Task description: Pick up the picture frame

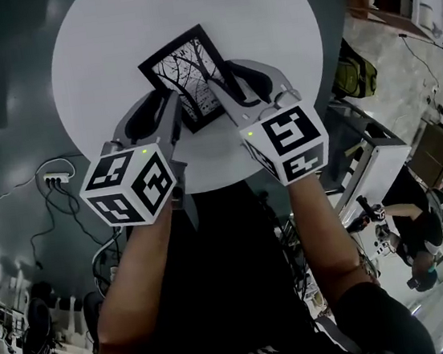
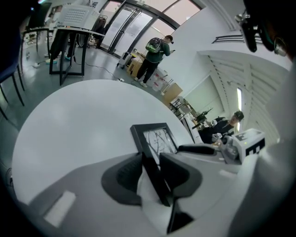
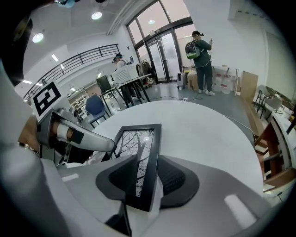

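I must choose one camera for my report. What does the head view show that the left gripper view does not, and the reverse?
Only the head view: the person's two forearms and a white power strip on the dark floor. Only the left gripper view: a standing person with a green backpack near tall glass doors. Both: the black rectangular picture frame on the round white table, with the left hand-held gripper closed on its edge.
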### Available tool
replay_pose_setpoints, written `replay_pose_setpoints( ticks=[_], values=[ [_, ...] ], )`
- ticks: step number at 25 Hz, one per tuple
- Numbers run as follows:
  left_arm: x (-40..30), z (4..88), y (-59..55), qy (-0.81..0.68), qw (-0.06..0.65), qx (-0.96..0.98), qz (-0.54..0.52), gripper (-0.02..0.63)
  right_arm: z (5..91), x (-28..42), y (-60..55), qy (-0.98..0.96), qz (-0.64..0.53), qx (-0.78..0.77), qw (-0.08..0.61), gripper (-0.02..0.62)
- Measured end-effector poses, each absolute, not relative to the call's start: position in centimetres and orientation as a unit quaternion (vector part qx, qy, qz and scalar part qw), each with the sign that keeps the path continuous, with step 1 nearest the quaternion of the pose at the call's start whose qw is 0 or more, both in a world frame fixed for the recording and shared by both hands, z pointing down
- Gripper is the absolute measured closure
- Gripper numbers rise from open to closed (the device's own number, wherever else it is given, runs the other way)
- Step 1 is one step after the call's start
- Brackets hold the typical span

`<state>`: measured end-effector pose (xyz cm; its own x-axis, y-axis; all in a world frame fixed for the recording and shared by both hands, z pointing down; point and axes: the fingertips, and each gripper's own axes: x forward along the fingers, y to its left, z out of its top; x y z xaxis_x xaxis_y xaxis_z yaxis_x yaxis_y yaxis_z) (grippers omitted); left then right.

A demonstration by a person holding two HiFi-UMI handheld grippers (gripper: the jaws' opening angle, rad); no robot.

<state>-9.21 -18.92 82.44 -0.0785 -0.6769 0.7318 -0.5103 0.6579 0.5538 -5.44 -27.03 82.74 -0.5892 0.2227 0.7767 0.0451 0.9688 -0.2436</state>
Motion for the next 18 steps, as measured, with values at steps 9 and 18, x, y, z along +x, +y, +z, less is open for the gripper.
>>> replay_pose_setpoints(
  ticks=[9, 18],
  values=[
    [-9.4, 82.4, -18.6, -0.739, 0.532, 0.409, -0.055, 0.503, 81.4, -4.8, -26.6, -0.903, 0.099, -0.040, 0.416, 0.476],
    [-9.1, 82.2, -18.9, -0.737, 0.529, 0.415, -0.070, 0.512, 80.2, -4.0, -26.9, -0.912, 0.095, -0.024, 0.399, 0.501]
  ],
)
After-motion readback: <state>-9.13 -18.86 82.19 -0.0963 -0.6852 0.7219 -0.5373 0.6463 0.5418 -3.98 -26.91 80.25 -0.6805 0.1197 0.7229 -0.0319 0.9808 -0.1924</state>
